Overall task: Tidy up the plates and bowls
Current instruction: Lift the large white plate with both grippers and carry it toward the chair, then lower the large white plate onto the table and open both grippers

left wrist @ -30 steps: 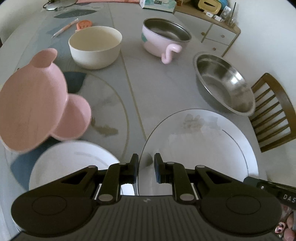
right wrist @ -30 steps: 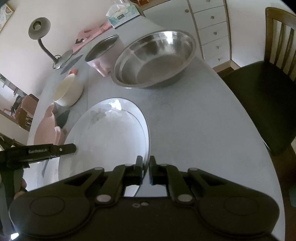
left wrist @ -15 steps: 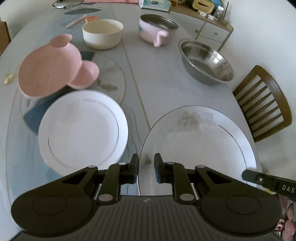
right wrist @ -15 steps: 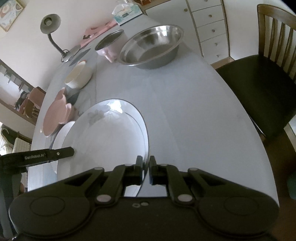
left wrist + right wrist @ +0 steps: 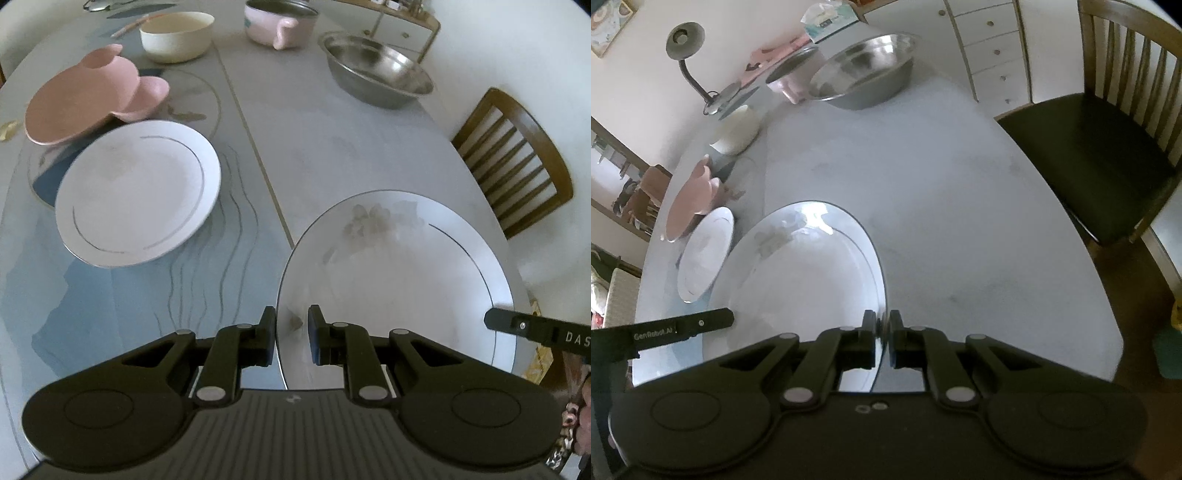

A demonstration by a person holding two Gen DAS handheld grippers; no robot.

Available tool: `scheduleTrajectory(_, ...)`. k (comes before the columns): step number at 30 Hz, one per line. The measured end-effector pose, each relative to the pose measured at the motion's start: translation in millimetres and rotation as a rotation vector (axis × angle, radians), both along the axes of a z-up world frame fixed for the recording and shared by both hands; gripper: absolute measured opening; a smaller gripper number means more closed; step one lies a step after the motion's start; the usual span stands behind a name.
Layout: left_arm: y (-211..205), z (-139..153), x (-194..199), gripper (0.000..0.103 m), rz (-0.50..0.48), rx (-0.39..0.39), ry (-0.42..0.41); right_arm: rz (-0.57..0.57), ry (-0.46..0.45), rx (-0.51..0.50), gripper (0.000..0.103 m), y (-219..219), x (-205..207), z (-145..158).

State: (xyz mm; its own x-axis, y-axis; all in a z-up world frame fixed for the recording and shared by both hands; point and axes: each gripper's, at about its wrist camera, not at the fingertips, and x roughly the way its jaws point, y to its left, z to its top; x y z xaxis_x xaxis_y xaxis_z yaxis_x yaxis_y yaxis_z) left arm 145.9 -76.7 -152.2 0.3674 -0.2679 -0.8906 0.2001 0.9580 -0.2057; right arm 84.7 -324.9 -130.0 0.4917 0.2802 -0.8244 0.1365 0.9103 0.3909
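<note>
A large white plate with a thin grey ring (image 5: pixel 399 280) (image 5: pixel 798 280) is held between both grippers over the near part of the table (image 5: pixel 332 147). My left gripper (image 5: pixel 292 328) is shut on its left rim. My right gripper (image 5: pixel 882 325) is shut on its right rim. A smaller white plate (image 5: pixel 136 195) (image 5: pixel 705 254) lies to the left. Behind it lies a pink bear-shaped plate (image 5: pixel 88 96). Further back stand a cream bowl (image 5: pixel 177 35), a pink pot with a handle (image 5: pixel 280 18) and a wide steel bowl (image 5: pixel 376 70) (image 5: pixel 860 70).
A wooden chair (image 5: pixel 513 158) (image 5: pixel 1089 155) stands close to the table's right edge. A desk lamp (image 5: pixel 687 55) and a tissue box (image 5: pixel 831 18) are at the far end. White drawers (image 5: pixel 993 48) stand behind the table. A pen (image 5: pixel 129 26) lies by the cream bowl.
Both grippers have drawn back toward the near table edge with the large plate between them. The far dishes look smaller, and the smaller white plate now shows whole.
</note>
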Motion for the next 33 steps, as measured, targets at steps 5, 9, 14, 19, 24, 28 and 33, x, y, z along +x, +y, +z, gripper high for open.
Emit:
scheduleTrajectory(5, -7, -9, 0, 0.017, -0.018, 0.002, 0.015, -0.004, 0.009, -0.01, 0.008, -7, -3, -9)
scheduleTrajectory(9, -9, -10, 1, 0.017, -0.025, -0.002, 0.014, -0.008, 0.019, -0.009, 0.009, -9, -3, -15)
scheduleTrajectory(14, -10, -10, 1, 0.017, -0.028, 0.004, 0.01, -0.008, 0.023, -0.005, 0.009, -11, -3, -17)
scheduleTrajectory(19, -9, -10, 2, 0.017, -0.019, -0.008, 0.02, 0.002, 0.037, -0.015, 0.01, -9, 0, -16)
scheduleTrajectory(24, -7, -3, -2, 0.017, -0.016, -0.001, -0.004, 0.019, 0.01, -0.055, 0.016, -9, 0, -7)
scheduleTrajectory(28, -3, 4, -5, 0.017, -0.003, 0.004, -0.028, 0.038, -0.022, -0.098, 0.019, -9, -2, 5)
scheduleTrajectory(33, 4, 17, -11, 0.017, 0.003, 0.017, -0.083, 0.085, -0.086, -0.169, 0.028, 4, -7, 25)
